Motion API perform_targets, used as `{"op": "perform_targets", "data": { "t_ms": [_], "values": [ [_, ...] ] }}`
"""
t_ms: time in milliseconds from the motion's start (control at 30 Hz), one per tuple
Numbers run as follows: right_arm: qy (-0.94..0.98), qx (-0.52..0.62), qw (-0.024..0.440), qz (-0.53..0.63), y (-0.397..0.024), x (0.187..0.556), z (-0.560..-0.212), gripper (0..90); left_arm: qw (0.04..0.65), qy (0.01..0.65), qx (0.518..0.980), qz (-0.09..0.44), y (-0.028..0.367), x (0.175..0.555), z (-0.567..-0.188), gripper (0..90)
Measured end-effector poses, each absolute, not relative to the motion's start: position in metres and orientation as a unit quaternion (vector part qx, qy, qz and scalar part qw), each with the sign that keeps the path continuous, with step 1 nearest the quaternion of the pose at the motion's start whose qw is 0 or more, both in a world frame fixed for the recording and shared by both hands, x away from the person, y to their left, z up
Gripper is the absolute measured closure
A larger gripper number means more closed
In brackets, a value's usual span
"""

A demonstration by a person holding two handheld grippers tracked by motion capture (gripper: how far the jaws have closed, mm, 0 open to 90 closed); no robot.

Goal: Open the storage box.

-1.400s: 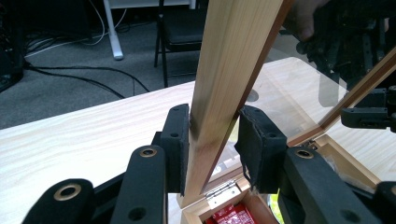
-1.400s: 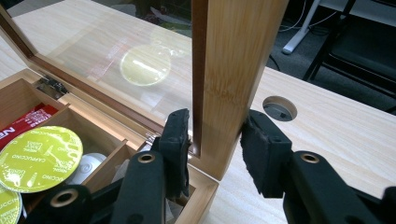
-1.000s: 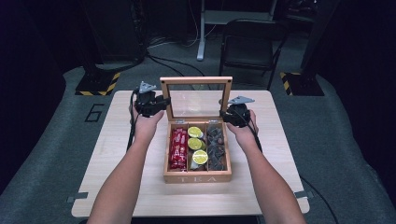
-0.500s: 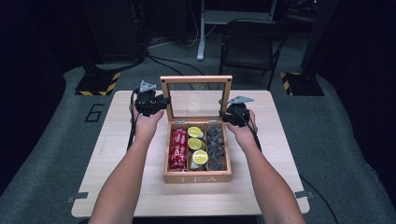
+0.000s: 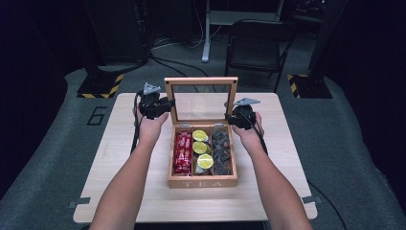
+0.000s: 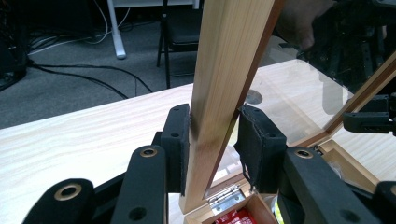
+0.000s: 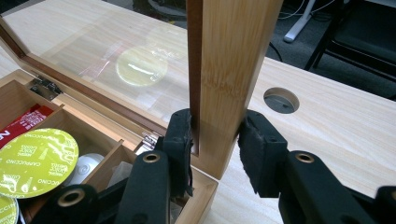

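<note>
Grippers (image 5: 201,111) on capsule-filled tea box (image 5: 202,182) lid (image 5: 201,80)

Between the earlier pictures and now I can find no change - not one thing has moved in the high view. The left gripper (image 5: 166,103) is at the same spot on the left rail of the lid (image 5: 201,80), and the right gripper (image 5: 234,118) at the same spot on the right rail. The rail between each pair of pads has not slipped up or down. The lid leans at the same angle over the tea box (image 5: 202,182) below the two grippers - neither more open nor more closed. The jaws have not widened or narrowed.
</note>
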State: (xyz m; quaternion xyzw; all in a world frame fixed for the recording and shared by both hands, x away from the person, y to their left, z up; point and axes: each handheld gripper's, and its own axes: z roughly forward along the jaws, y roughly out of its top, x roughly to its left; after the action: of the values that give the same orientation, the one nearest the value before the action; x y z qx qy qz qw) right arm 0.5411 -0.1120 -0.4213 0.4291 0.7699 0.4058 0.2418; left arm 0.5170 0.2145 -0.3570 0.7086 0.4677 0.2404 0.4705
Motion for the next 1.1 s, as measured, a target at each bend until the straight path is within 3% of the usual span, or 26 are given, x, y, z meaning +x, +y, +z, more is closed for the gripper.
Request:
{"op": "perform_targets", "data": {
  "t_ms": [1100],
  "values": [
    [0.770,0.442,0.229,0.400,-0.112,0.546,-0.419,64.4,0.463,0.460,0.721,0.233,0.215,0.513,-0.369,57.8]
  ]
}}
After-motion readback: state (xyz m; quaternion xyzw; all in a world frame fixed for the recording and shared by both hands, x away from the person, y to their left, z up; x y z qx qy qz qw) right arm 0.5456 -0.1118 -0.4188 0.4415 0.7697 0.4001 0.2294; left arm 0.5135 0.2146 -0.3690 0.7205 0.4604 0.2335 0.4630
